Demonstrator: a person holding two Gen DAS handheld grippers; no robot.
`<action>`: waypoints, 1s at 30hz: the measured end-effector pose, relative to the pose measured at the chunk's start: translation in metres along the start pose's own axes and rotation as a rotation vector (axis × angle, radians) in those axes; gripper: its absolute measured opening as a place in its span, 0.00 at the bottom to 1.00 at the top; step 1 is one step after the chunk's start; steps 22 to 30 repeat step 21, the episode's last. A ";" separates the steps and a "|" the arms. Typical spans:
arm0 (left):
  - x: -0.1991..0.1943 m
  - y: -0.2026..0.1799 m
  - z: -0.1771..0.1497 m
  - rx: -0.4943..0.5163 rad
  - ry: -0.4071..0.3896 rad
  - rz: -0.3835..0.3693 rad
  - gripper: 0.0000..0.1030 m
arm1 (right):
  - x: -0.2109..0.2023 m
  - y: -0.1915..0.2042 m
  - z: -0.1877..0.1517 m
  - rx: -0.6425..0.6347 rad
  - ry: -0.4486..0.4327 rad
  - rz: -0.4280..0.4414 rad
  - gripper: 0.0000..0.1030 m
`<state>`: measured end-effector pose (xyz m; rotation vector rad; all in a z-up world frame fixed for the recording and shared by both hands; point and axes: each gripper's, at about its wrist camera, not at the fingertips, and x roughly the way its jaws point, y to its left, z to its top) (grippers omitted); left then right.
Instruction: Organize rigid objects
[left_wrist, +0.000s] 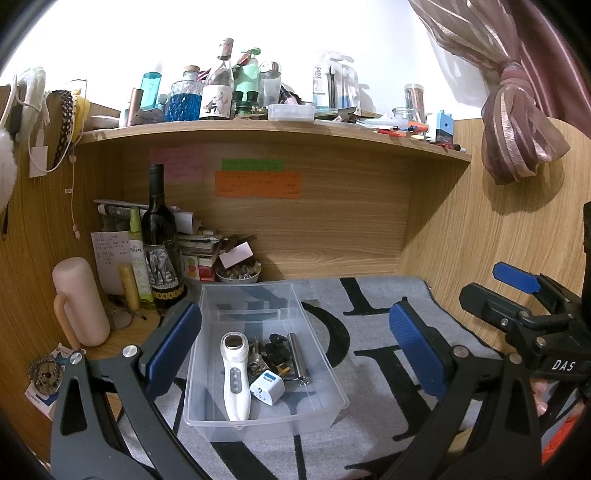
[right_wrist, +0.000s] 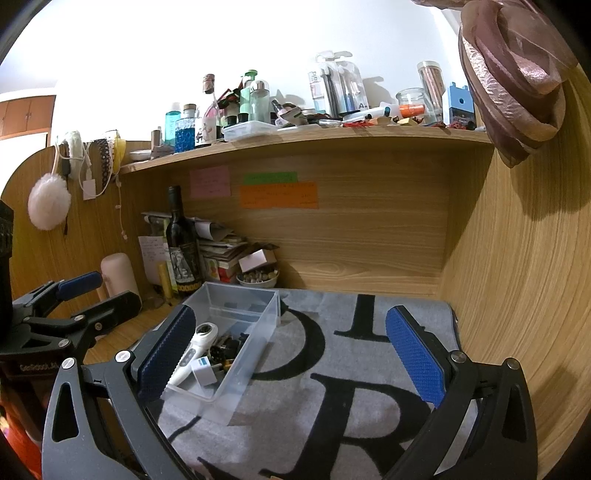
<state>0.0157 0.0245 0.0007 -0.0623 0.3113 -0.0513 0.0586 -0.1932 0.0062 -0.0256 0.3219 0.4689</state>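
Left wrist view shows a wooden desk (left_wrist: 480, 236) with tall side walls and a long shelf (left_wrist: 273, 129) across the top, packed with bottles and jars. On the desk lies a gray mat (left_wrist: 373, 317) with big black letters. A clear plastic box (left_wrist: 334, 398) sits on the mat, near its left edge. Behind the box, in the back left corner of the desk, stand a dark wine bottle (left_wrist: 159, 236), a stack of papers and a small bowl (left_wrist: 238, 276). A pink cup (left_wrist: 79, 299) with a handle stands at the left edge of the desk. Inside the box, at the near end, lie a white handheld device (left_wrist: 233, 373), a silver metal tube (left_wrist: 296, 356), a white plug (left_wrist: 267, 387) and some small black bits (left_wrist: 279, 347). The device lies along the left wall of the box, and the plug touches its right side. The left gripper (left_wrist: 295, 347) is wide open and holds nothing; its blue pads sit one on each side of the box. In the right wrist view, the right gripper (right_wrist: 291, 350) is wide open too and holds nothing. It hangs over the mat, with the box just by its left pad (right_wrist: 166, 354). Each view also shows the other gripper off to the side.
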 end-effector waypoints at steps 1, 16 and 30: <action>-0.001 0.000 0.000 -0.001 -0.002 -0.002 1.00 | 0.000 0.000 0.000 0.000 0.000 0.000 1.00; 0.003 0.002 0.000 -0.018 0.012 -0.019 1.00 | 0.003 -0.004 0.001 -0.009 0.006 0.022 1.00; 0.003 0.003 0.000 -0.020 0.010 -0.016 1.00 | 0.004 -0.003 0.001 -0.010 0.007 0.021 1.00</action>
